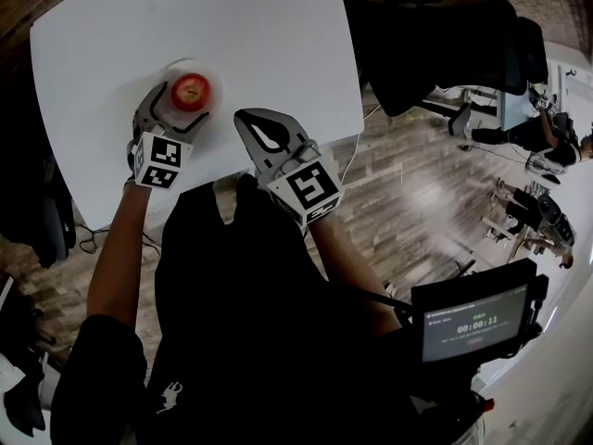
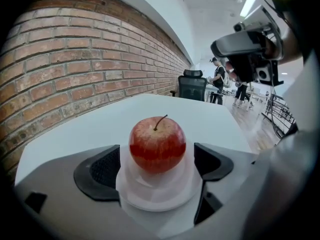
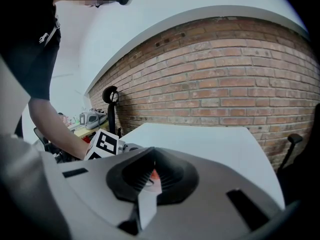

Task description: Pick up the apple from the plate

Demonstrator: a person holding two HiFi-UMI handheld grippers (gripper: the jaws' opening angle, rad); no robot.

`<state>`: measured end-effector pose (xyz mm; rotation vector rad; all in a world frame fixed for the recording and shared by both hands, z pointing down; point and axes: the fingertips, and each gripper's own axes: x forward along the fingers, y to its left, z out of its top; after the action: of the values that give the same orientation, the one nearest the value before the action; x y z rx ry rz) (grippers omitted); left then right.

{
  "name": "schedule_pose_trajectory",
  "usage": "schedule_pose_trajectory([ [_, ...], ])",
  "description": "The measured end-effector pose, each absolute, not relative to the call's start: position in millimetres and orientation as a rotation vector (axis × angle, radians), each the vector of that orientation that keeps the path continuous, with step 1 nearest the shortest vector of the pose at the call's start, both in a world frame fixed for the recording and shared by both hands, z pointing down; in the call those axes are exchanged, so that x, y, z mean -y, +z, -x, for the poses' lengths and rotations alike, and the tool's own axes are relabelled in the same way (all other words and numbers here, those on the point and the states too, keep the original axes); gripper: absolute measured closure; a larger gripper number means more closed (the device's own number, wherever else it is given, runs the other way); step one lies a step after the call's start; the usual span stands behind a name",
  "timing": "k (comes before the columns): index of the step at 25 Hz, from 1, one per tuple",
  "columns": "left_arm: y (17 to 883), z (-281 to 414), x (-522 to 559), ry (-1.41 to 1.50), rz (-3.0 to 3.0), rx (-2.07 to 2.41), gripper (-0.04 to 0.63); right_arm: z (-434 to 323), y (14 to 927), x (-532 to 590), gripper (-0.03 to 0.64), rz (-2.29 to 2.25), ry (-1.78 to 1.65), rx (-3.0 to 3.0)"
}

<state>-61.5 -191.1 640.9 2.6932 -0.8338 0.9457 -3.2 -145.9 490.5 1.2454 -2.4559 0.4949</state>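
**Though flanked by open jaws, not yet gripped**

Head view: red apple (image 1: 191, 90) upright on a small white plate (image 1: 172, 67), on the left part of a white table (image 1: 250, 26), toward the near edge. Reaching in from below, the left gripper (image 1: 178, 108), jaws spread to either side of the fruit. No contact to be seen. Just beside it, the right gripper (image 1: 250, 124), over the table's near side, jaws pressed together and holding nothing.

Left gripper view: apple (image 2: 157, 144) centred between the two dark pads (image 2: 102, 170), stem up, seated in the middle of the plate (image 2: 160, 198). A gap on each side between pad and skin, with the plate's near part also lying between the jaws. Beyond, white tabletop, a brick wall (image 2: 75, 74) to the left, and a black office chair (image 2: 192, 88) at the far end.

Right gripper view: jaws closed to a thin slit, nothing pinched, only a sliver of red showing through. At left, the marker cube (image 3: 105, 145) of the left gripper and a bare forearm (image 3: 55, 129) behind it.
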Motion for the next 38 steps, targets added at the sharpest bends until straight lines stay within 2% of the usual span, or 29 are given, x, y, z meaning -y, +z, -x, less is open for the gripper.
schedule_pose_trajectory([
  [24, 643.1, 44.5, 204.2, 0.940, -2.713, 0.842, 0.147, -3.6, 491.6, 143.4, 0.612, -1.262, 0.499, 2.441],
  [26, 643.6, 44.5, 206.3, 0.955, -2.720, 0.843, 0.181, -3.5, 491.3, 143.9, 0.612, -1.263, 0.498, 2.442],
  [38, 630.9, 48.4, 199.5, 0.953, -2.731, 0.850, 0.184, -3.2, 481.3, 138.5, 0.612, -1.265, 0.454, 2.466],
])
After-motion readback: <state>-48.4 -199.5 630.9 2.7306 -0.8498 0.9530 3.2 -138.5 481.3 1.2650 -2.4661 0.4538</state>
